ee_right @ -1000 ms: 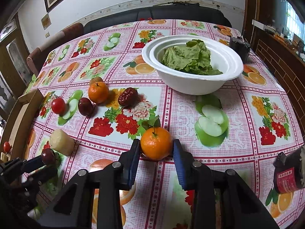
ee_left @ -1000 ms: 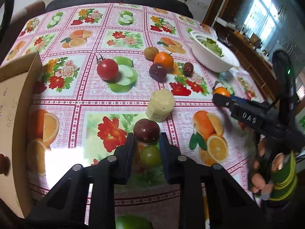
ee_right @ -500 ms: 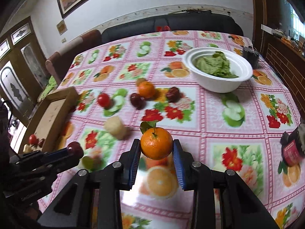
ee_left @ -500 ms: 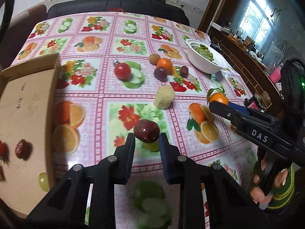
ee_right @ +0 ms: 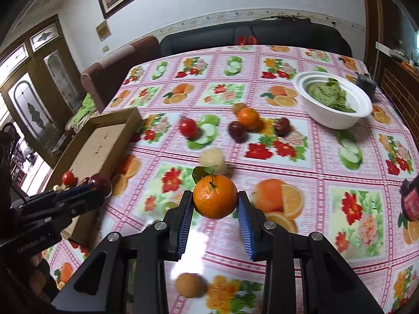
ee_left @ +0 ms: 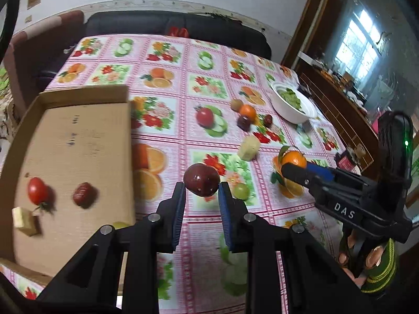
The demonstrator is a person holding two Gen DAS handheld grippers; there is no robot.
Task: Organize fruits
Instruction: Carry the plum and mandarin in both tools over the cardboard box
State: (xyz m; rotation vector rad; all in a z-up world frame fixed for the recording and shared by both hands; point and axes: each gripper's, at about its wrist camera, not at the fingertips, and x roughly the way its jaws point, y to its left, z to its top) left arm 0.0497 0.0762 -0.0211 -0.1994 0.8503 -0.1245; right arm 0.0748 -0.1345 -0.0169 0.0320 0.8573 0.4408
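Nearest to me, the left tongs [ee_left: 201, 191] are clamped on a dark red plum [ee_left: 201, 179], holding it clear above the tabletop [ee_left: 183, 96] just off the near right corner of the cardboard tray [ee_left: 78, 141]. The right tongs [ee_right: 215, 202] grip a mandarin [ee_right: 214, 196] with a green leaf on its stem, lifted over the flowered cloth; in the left view they show to the right, with a hand in a striped green cuff [ee_left: 371, 264] below them.

In the tray lie a cherry tomato [ee_left: 37, 190], a red date [ee_left: 83, 195] beside it and a pale cube [ee_left: 25, 221] at the near edge. A green grape [ee_left: 241, 190] sits on the cloth just beyond the plum, and a brownish round fruit [ee_right: 189, 285] lies blurred under the right tongs.

Farther out rests a pale yellowish chunk [ee_right: 212, 160]. Past it, a red tomato [ee_right: 188, 127] lies on a printed apple slice, with a dark plum on the cloth [ee_right: 236, 129], a second mandarin [ee_right: 247, 116] and a brown fruit [ee_right: 237, 107] clustered close, and a dark red date [ee_right: 282, 126] a little to their right.

Beyond them to the right stands a white bowl [ee_right: 335, 116] holding green leaves. A red-labelled jar [ee_right: 411, 201] sits at the right edge. At the far end a dark sofa [ee_right: 248, 36] backs against the wall.
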